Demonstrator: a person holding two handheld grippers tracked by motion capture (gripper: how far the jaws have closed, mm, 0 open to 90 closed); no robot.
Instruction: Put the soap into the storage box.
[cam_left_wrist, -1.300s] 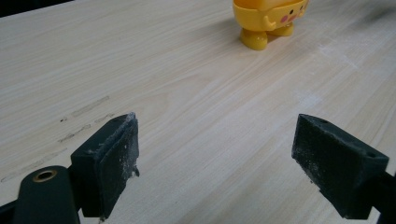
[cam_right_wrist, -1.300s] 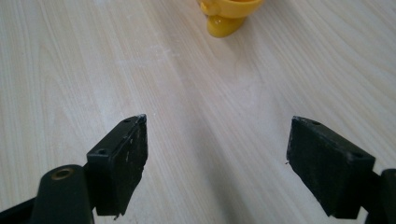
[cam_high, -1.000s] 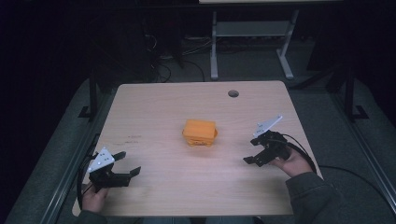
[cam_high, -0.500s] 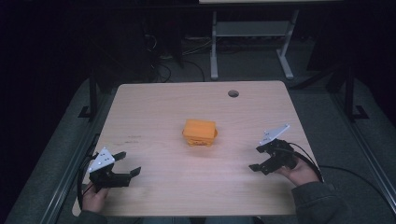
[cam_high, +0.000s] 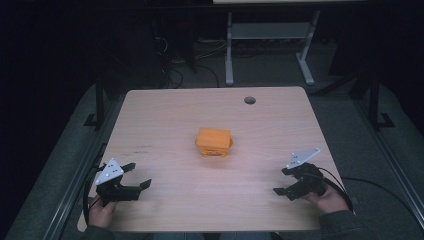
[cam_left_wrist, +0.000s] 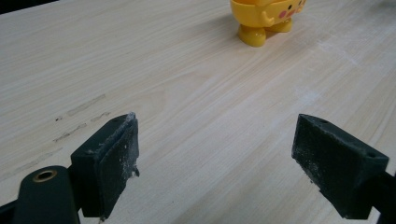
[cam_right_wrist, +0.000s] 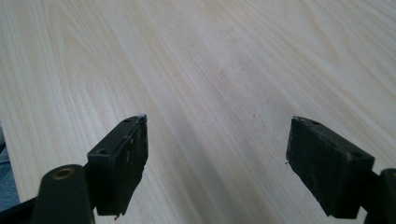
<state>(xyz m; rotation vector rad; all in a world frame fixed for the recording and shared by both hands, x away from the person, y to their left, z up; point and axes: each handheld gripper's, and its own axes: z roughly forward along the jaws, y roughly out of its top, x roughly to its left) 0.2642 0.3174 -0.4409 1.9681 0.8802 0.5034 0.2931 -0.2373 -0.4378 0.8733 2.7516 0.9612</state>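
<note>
Approach step: left gripper (cam_high: 134, 176) and right gripper (cam_high: 282, 181), jaws spread and empty, flank the yellow toy (cam_high: 214, 142) at tabletop (cam_high: 165, 115) centre. Next move: advance toward it.

Table (cam_high: 165, 125): one obstacle, the orange toy (cam_high: 214, 141), standing at centre. Bare wood all round it.

Left gripper (cam_high: 136, 176) at 7 o'clock, jaws wide apart, nothing between them. Path to the toy toward 1 o'clock is open; in the left gripper view only faint scuff marks (cam_left_wrist: 81, 119) lie on the wood.

Right gripper (cam_high: 281, 181) at 4 o'clock, jaws wide apart, bare wood ahead. Path toward 10 o'clock to the toy is open.

Round hole (cam_high: 249, 100) in the tabletop at 12 to 1 o'clock, well apart from the toy.
</note>
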